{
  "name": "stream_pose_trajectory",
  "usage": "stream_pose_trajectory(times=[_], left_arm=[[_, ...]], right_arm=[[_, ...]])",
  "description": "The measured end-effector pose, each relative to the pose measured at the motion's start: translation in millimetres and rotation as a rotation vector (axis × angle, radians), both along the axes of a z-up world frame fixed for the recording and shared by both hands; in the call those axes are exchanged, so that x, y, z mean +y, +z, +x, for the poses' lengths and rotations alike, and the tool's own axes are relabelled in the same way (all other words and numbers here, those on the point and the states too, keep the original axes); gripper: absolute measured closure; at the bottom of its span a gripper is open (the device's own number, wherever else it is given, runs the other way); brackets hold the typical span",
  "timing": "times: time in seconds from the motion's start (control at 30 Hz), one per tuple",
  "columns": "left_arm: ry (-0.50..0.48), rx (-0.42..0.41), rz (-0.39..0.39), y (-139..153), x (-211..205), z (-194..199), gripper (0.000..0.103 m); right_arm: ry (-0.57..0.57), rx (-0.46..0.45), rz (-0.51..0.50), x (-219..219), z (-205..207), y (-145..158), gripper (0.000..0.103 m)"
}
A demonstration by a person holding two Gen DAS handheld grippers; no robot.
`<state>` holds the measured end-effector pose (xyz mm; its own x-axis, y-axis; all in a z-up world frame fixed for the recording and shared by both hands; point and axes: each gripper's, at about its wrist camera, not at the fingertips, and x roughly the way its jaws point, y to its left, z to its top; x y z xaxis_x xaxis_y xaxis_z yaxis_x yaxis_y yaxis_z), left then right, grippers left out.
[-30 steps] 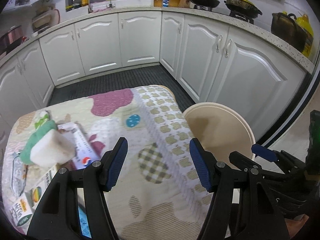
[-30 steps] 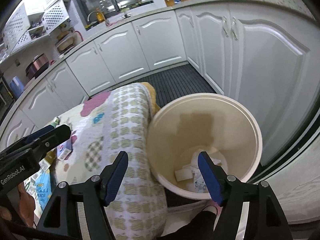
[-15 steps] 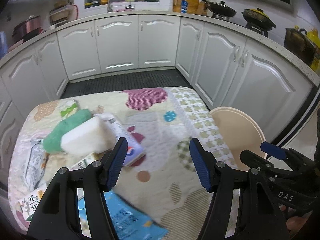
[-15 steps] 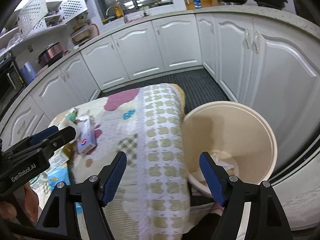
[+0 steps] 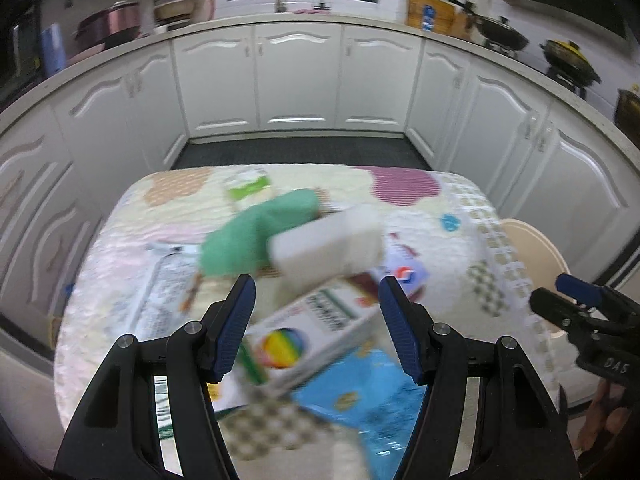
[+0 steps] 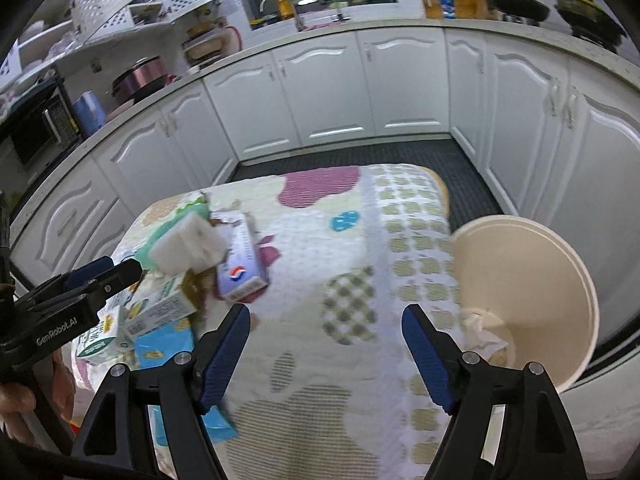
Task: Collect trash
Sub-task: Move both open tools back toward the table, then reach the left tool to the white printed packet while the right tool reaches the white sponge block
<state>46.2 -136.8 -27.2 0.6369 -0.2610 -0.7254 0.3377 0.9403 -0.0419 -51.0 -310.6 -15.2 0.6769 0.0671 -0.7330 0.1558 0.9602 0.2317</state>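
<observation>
A pile of trash lies on the patterned tablecloth [image 5: 404,216]: a white foam block [image 5: 326,246], a green cloth [image 5: 256,236], a white carton with a rainbow dot [image 5: 304,336], a blue packet [image 5: 360,396] and a blue-and-white box [image 6: 240,264]. My left gripper [image 5: 316,300] hovers open over the carton and block, gripping nothing. My right gripper [image 6: 326,324] is over bare cloth between the pile and the cream bin [image 6: 524,292]; its jaws are opening with nothing between them. Crumpled paper [image 6: 480,328] lies in the bin.
White kitchen cabinets [image 5: 300,80] wrap around the far side, with a dark floor mat [image 5: 300,152] before them. The bin stands at the table's right edge [image 5: 532,248]. Pots and pans [image 5: 500,36] sit on the counter. A hand [image 6: 16,400] holds the left gripper.
Both views have swung left, away from the bin and onto the trash pile, which now lies under the left gripper. The right gripper's jaws stand wider apart.
</observation>
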Motion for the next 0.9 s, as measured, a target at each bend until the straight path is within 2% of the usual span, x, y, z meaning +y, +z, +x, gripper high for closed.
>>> stream_pose_trajectory(times=[0.3,0.57,0.77,0.9], left_arm=[[0.057,0.015,0.015,-4,57,12,0.040],[0.050,0.106,-0.004,-24,98,34,0.039],[0.029,0.166,-0.018,-42,109,53,0.039],[0.002,0.200,0.002,-50,107,67,0.039]], right_arm=[[0.075,0.010,0.008,34,24,0,0.026],[0.156,0.038,0.013,63,61,-6,0.025],[0.232,0.034,0.003,81,97,-8,0.021],[0.305,0.032,-0.011,88,121,-14,0.021]])
